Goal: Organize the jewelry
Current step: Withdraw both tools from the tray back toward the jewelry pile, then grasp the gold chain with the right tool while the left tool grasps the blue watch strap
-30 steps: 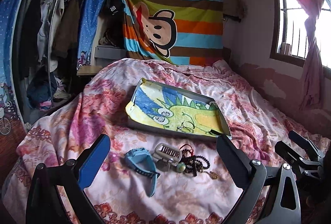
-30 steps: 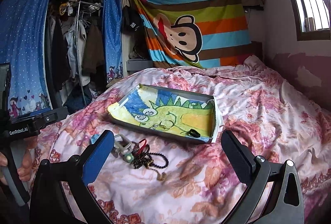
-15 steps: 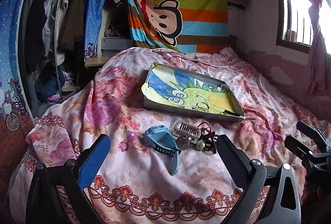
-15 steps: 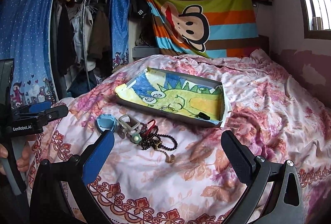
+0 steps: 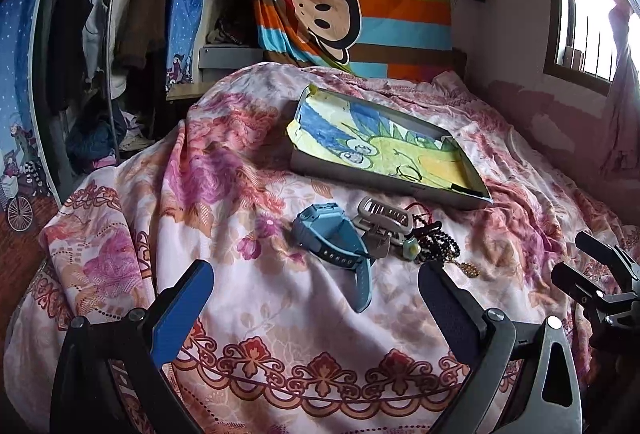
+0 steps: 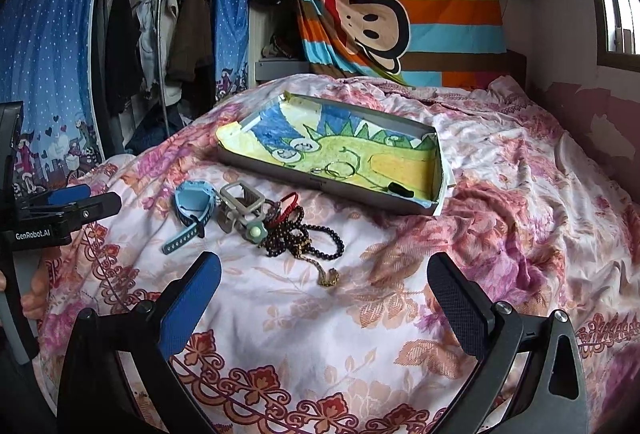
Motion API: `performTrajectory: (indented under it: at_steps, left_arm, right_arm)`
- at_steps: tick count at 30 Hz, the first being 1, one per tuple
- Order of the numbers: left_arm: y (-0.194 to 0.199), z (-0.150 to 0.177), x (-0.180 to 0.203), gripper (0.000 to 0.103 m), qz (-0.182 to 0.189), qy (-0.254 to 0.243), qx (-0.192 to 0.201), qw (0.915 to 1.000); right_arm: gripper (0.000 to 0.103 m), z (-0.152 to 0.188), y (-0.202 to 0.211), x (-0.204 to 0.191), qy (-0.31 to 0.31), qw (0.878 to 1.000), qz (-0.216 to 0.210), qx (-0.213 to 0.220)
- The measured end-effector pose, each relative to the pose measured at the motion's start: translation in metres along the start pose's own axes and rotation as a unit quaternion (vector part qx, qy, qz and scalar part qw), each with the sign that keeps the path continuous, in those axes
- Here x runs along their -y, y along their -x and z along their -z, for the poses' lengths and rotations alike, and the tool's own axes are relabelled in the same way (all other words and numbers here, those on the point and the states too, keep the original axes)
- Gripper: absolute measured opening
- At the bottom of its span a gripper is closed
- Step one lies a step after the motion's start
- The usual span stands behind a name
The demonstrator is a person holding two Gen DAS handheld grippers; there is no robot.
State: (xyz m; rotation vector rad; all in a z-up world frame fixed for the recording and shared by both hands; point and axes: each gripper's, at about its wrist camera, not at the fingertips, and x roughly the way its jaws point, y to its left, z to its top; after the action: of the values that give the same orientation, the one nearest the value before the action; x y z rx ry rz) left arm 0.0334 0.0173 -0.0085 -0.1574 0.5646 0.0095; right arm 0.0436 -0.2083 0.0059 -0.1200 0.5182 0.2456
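small black item (image 6: 397,189) in tray (image 6: 320,182): unidentifiable | beads (image 6: 304,234): tangled, count unclear

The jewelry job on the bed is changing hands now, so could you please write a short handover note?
Left tool: open, empty, hovering short of the pile.
Right tool: open, empty, likewise.
On the bedspread, bunched together: blue watch, grey watch, dark bead necklace, red cord.
Tray: holds thin rings and a small black item.
Left: move the pile into the tray, piece by piece.
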Motion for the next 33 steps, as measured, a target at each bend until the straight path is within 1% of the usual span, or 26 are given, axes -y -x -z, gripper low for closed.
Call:
performTrajectory:
  at_steps: [6, 10, 15, 17, 23, 24, 28, 29, 30, 31, 33]
  left_arm:
    - [-0.005, 0.003, 0.000, 0.103, -0.002, -0.004, -0.013, 0.9999]
    - [-0.007, 0.003, 0.003, 0.103, -0.001, -0.017, -0.019, 0.9997]
    - [-0.014, 0.003, 0.007, 0.103, 0.006, -0.038, -0.043, 0.9983]
    - [-0.018, 0.004, 0.008, 0.103, 0.015, -0.041, -0.054, 0.9976]
    - [-0.029, 0.000, 0.015, 0.103, 0.045, -0.051, -0.068, 0.9953]
    - [-0.032, -0.001, 0.017, 0.102, 0.049, -0.054, -0.071, 0.9948]
    - [-0.046, -0.003, 0.024, 0.091, 0.059, -0.071, -0.084, 0.9922]
    - [-0.050, -0.004, 0.026, 0.089, 0.061, -0.073, -0.089, 0.9914]
    - [-0.054, -0.004, 0.027, 0.084, 0.064, -0.074, -0.094, 0.9907]
    - [-0.059, -0.004, 0.028, 0.078, 0.067, -0.075, -0.101, 0.9898]
    - [-0.068, -0.004, 0.030, 0.071, 0.073, -0.074, -0.118, 0.9876]
  right_arm:
    - [0.101, 0.006, -0.009, -0.003, 0.005, 1.000, 0.001, -0.016]
    - [0.101, 0.008, -0.014, -0.003, 0.006, 1.000, -0.003, -0.025]
    - [0.101, 0.009, -0.018, 0.002, 0.000, 0.999, -0.014, -0.037]
    - [0.101, 0.009, -0.020, 0.005, -0.007, 0.999, -0.024, -0.043]
    - [0.101, 0.012, -0.031, 0.017, -0.036, 0.996, -0.048, -0.071]
    - [0.101, 0.013, -0.034, 0.019, -0.039, 0.995, -0.052, -0.076]
    - [0.100, 0.014, -0.048, 0.023, -0.039, 0.992, -0.075, -0.096]
    - [0.097, 0.013, -0.054, 0.024, -0.040, 0.991, -0.081, -0.103]
    - [0.095, 0.013, -0.060, 0.026, -0.042, 0.989, -0.088, -0.109]
    - [0.090, 0.012, -0.066, 0.027, -0.044, 0.988, -0.094, -0.116]
    - [0.083, 0.009, -0.079, 0.031, -0.046, 0.986, -0.102, -0.128]
